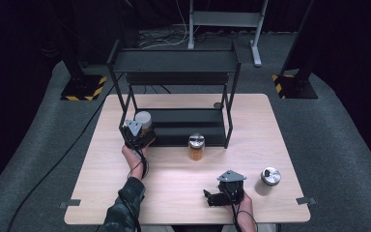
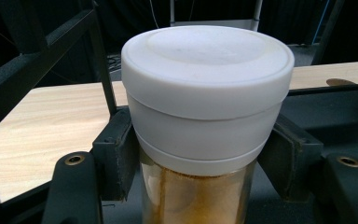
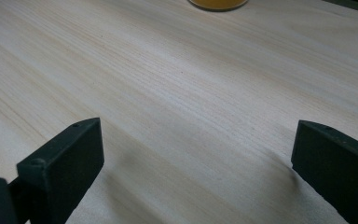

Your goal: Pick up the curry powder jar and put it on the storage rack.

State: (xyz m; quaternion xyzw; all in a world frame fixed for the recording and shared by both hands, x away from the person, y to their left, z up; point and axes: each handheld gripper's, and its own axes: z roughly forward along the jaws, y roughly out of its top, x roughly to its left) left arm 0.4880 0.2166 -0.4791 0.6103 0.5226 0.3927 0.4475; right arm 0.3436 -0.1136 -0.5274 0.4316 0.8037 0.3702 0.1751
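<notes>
A clear jar of tan powder with a wide white lid (image 2: 207, 74) stands upright between the pads of my left gripper (image 2: 198, 161), which is shut on it just below the lid. From above, this jar (image 1: 144, 117) is at the left end of the black rack's lower shelf (image 1: 193, 126), and the left gripper (image 1: 141, 129) reaches it from the front. My right gripper (image 1: 217, 195) rests near the table's front edge. Its jaws (image 3: 196, 154) are open over bare wood with nothing between them.
An orange-filled jar with a silver lid (image 1: 196, 147) stands on the table in front of the rack; its base (image 3: 218, 3) shows ahead of the right gripper. A pale jar with a metal lid (image 1: 269, 180) stands right of the right gripper. A small brown disc (image 1: 217, 105) lies behind the rack.
</notes>
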